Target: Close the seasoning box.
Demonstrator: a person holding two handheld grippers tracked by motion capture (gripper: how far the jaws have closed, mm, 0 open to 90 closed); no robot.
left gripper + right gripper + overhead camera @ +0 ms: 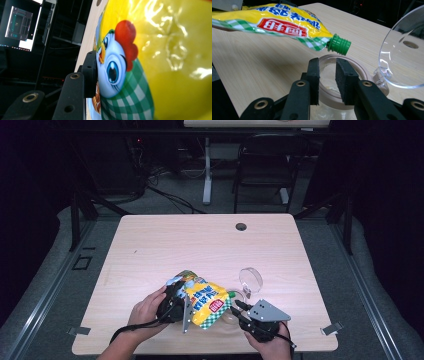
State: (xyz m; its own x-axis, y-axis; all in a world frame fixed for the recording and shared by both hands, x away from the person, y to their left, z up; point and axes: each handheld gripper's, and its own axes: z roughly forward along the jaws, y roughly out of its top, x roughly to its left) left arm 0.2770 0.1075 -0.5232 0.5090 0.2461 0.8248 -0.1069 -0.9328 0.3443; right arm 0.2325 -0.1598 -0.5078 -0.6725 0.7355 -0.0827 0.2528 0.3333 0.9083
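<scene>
A yellow sauce pouch [205, 302] with green check print and a cartoon chick [115, 70] hangs tilted above the table. My left gripper [179, 303] is shut on its upper end; one black finger [90, 72] presses the film, and the other is hidden behind the pouch. The pouch's green spout [338, 44] points down over the mouth of a clear jar [362, 72]. The jar's clear hinged lid [404, 55] stands flipped back. My right gripper [329, 75] is closed on the jar's near rim, at the table's front right [241, 312].
The light wood table [200, 245] has a cable hole [241, 226] near its far edge. A black chair [265, 165] and a desk leg stand beyond the table. A lit monitor [20, 27] glows off to the side in the dark room.
</scene>
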